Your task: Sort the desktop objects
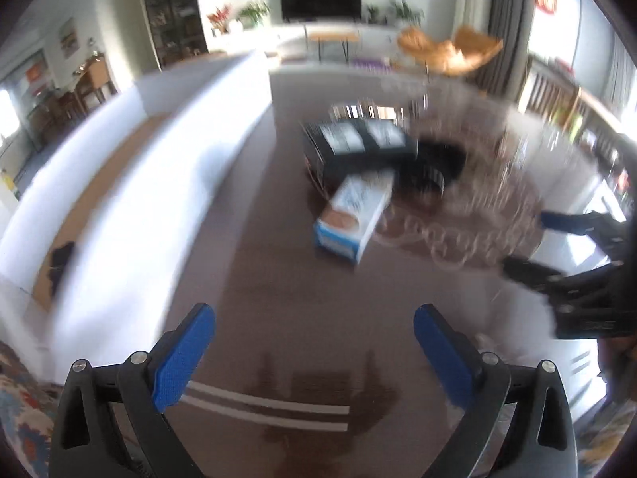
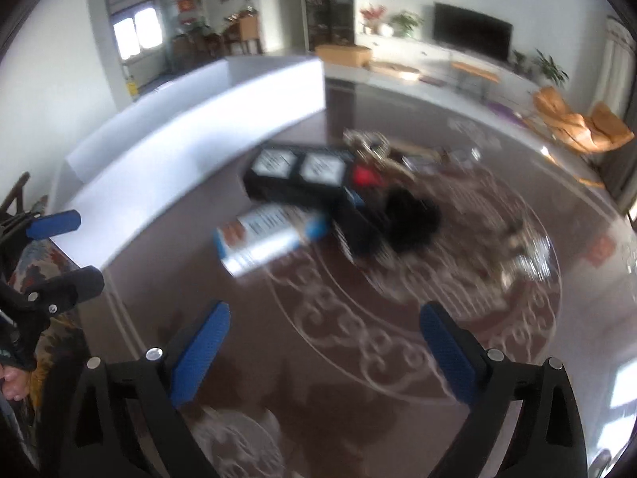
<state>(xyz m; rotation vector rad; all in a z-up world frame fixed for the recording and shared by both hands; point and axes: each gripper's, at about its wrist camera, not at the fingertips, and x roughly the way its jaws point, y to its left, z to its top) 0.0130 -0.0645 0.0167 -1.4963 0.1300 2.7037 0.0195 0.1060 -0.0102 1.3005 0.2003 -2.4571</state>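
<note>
A blurred heap lies mid-table. In it are a blue-and-white carton [image 1: 352,219] [image 2: 270,237] on its side, a black box with two white labels [image 1: 358,145] [image 2: 302,179], a dark round item [image 1: 438,163] [image 2: 414,219] and something red [image 2: 364,175]. My left gripper [image 1: 314,318] hangs open short of the carton, with nothing between its blue pads; the right wrist view shows it at the left edge [image 2: 75,249]. My right gripper [image 2: 324,310] is open and empty too, and appears at the right edge of the left wrist view [image 1: 533,245].
A long white open box [image 1: 159,183] [image 2: 199,119] runs along the left side of the glossy brown patterned table [image 1: 278,279] [image 2: 358,338]. Small blurred items [image 2: 521,247] lie right of the heap. A TV, chairs and shelves stand in the room behind.
</note>
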